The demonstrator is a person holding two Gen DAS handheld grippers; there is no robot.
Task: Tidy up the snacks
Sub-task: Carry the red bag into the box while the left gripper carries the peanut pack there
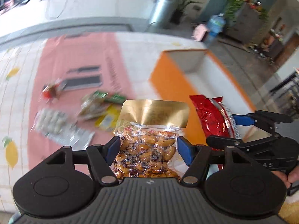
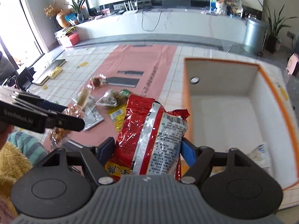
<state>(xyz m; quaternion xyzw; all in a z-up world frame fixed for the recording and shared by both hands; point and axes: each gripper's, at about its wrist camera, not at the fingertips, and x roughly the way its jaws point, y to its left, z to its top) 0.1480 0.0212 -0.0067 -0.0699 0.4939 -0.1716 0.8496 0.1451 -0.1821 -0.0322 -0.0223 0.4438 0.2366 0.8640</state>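
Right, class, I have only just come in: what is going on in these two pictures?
A person is sorting snacks with a hand-held gripper in each hand. The left gripper grips a clear pouch of glazed nuts with a gold top. The right gripper grips a red snack bag. Both packets are lifted off the table, beside the orange-edged box. More snack packets still lie on the pink mat.

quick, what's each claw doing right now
left claw: shut on the gold-topped nut packet
right claw: shut on the red snack bag
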